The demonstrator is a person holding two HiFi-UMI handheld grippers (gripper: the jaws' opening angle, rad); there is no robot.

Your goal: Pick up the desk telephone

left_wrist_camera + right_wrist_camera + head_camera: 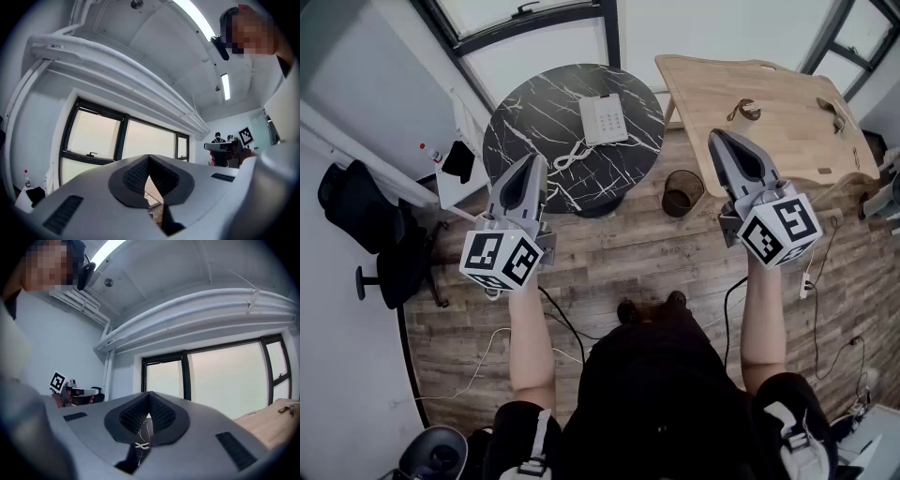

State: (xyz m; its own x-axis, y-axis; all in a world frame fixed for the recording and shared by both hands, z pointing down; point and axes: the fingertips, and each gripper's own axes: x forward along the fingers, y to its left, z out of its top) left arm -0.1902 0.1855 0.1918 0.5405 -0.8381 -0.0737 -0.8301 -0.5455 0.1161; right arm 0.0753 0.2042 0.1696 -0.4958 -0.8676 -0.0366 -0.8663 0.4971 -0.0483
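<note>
- The room has a wood-plank floor [619, 258], seen steeply from above. Dark-framed windows [534, 33] run along the top edge of the head view, and a white wall runs down the left side.
- A round black table [525, 127] with white marble veining stands at upper centre. Just to its right, a pale wooden desk [769, 103] fills the upper right.
- The desk telephone [603, 119] is white and lies flat on the right half of the round table, keypad up. Its coiled cord [570, 156] trails down and left across the tabletop.
- A small dark waste bin [681, 193] sits on the floor between the table and the desk. A black office chair [380, 239] stands at the left edge, and a loose white cable [487, 361] lies on the planks in the lower left.
- The left gripper [532, 161] is held level at centre left. In the head view its tip overlaps the near left rim of the round table, and it is well apart from the telephone. In the left gripper view the two jaws meet tip to tip with nothing caught between them. Beyond them are the windows and white ceiling pipes [117, 70].
- The right gripper [718, 139] is held level at centre right. Its tip overlaps the near left corner of the wooden desk, and it too is well apart from the telephone. In the right gripper view the jaws are pressed together and empty, with the marbled tabletop showing through the slit lower down.
- The person's bare forearms [530, 342] reach up from the bottom of the frame to the two marker cubes.
</note>
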